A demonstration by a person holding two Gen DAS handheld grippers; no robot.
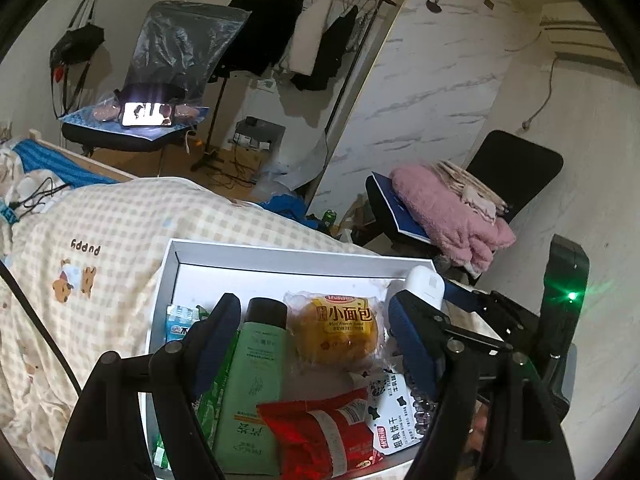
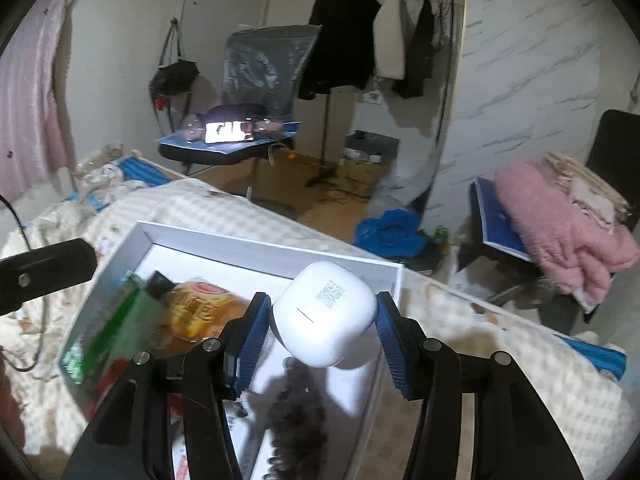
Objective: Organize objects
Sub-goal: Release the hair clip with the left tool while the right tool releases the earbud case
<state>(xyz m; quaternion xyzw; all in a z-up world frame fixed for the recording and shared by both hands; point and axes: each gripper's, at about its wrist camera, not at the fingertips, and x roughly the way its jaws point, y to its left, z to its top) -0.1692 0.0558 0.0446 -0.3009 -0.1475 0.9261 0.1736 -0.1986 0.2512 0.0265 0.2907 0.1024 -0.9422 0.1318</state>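
Observation:
A white tray (image 1: 170, 264) lies on the bed. It holds a green tube (image 1: 250, 384), a wrapped bun (image 1: 334, 330), a red packet (image 1: 324, 432), a white snack packet (image 1: 394, 412) and a dark beaded band (image 2: 294, 416). My left gripper (image 1: 312, 320) is open above the tray, empty. My right gripper (image 2: 324, 330) is shut on a white earbud case (image 2: 326, 312) and holds it over the tray's right part; the case also shows in the left wrist view (image 1: 426, 284).
The tray (image 2: 240, 258) rests on a checked quilt (image 1: 112, 232). A chair with pink clothes (image 1: 452, 208) stands at the right. An office chair with a lit phone (image 1: 146, 114) and a clothes rack (image 1: 280, 20) stand behind the bed.

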